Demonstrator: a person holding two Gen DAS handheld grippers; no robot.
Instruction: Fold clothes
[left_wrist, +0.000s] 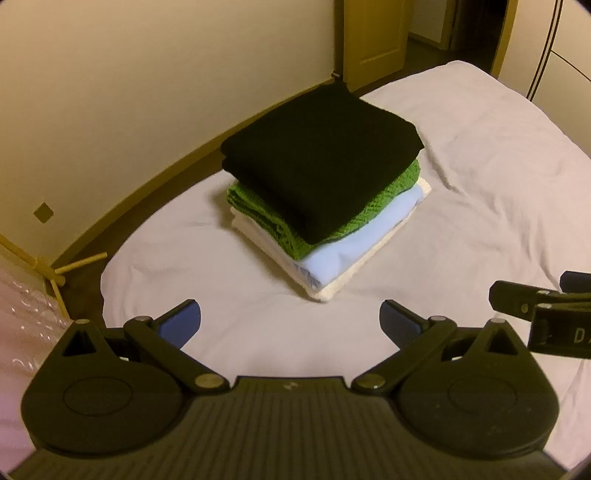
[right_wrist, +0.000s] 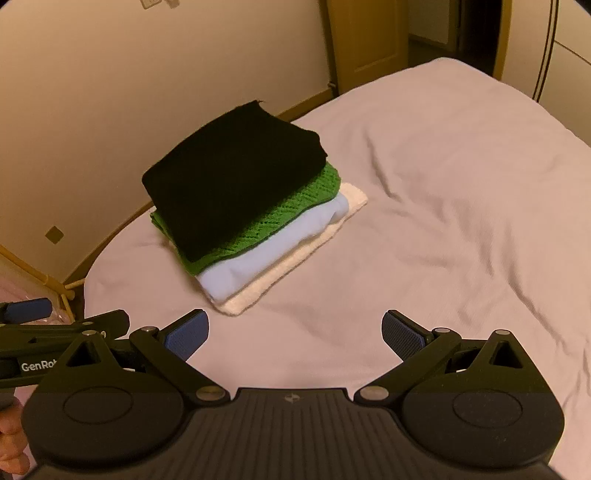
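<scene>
- While both tools hang over the sheet, the left gripper has its jaws spread wide, holding nothing.
- Right gripper, same story: jaws wide apart, nothing between them.
- Folded stack sits near the bed's left edge: black garment on top, green knit under it, pale blue piece, white towel at the bottom.
- Stack edges are stepped, each layer peeking out.
- Wide open sheet lies right of the stack and before both grippers.

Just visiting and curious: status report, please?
Left gripper open, empty. Right gripper open, empty. Folded stack on bed, black garment topmost. Nothing in the way.
</scene>
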